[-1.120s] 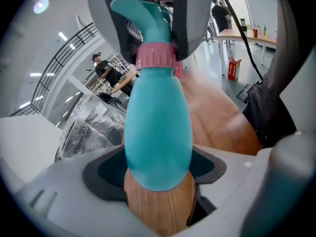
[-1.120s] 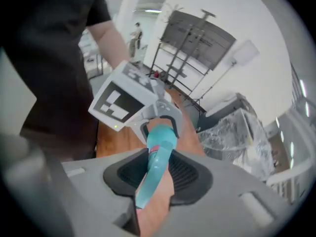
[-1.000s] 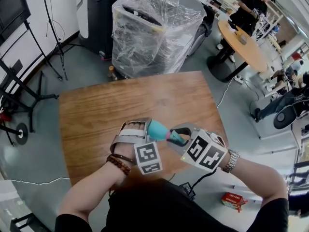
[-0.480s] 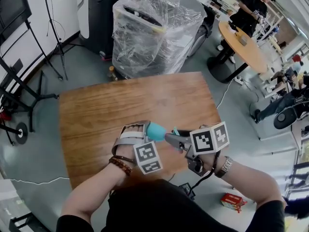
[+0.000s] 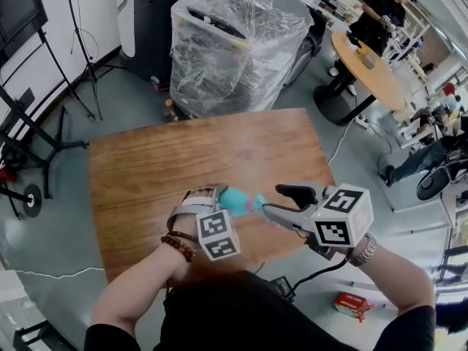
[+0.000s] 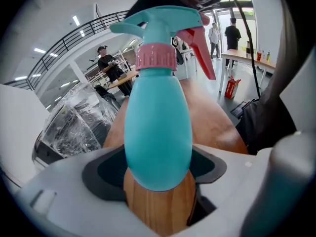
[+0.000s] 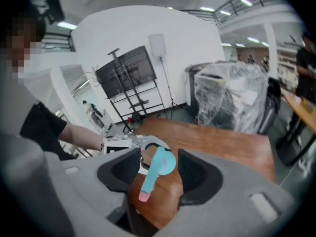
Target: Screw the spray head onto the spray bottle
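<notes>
A teal spray bottle (image 5: 234, 199) lies sideways above the wooden table (image 5: 183, 159), and my left gripper (image 5: 218, 197) is shut on its round body. In the left gripper view the bottle (image 6: 158, 127) carries its spray head (image 6: 163, 26), with a pink collar (image 6: 156, 57) and a red trigger (image 6: 200, 48). My right gripper (image 5: 282, 202) is at the bottle's right end. Its jaws have just been opening. In the right gripper view the spray head (image 7: 150, 174) sits between the pads of that gripper (image 7: 155, 174) with a gap on each side, so it is open.
A plastic-wrapped machine (image 5: 234, 42) stands behind the table. A round table (image 5: 365, 57) with a person beside it is at the far right. Stands with cables (image 5: 44, 145) are on the floor at the left. A red box (image 5: 353, 302) lies on the floor near my right arm.
The right gripper has rolled its marker cube over, opened its jaws off the spray head and drawn slightly back to the right. The left gripper and bottle have stayed put.
</notes>
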`<control>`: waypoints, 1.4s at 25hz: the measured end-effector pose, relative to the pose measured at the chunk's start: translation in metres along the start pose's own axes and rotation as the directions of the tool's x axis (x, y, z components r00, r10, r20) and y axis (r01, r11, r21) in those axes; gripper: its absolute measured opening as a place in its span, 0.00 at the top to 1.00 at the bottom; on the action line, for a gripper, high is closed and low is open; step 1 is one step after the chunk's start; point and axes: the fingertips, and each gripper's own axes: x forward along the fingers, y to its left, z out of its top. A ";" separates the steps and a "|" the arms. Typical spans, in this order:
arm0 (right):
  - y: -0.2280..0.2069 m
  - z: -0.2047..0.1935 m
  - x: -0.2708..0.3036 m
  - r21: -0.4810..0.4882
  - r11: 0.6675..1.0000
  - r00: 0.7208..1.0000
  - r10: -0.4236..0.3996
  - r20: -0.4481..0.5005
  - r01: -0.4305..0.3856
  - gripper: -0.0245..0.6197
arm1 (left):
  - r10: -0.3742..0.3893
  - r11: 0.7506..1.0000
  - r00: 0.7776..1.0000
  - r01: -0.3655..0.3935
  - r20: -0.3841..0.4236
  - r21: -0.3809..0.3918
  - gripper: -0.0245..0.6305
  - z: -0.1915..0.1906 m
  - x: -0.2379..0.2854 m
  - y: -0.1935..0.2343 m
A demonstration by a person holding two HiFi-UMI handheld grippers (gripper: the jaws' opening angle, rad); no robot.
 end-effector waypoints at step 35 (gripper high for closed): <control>0.026 -0.050 0.033 -0.810 0.583 0.974 -0.145 -0.174 -0.058 0.71 | -0.130 0.991 0.983 0.128 0.128 0.025 0.35 0.016 -0.010 -0.015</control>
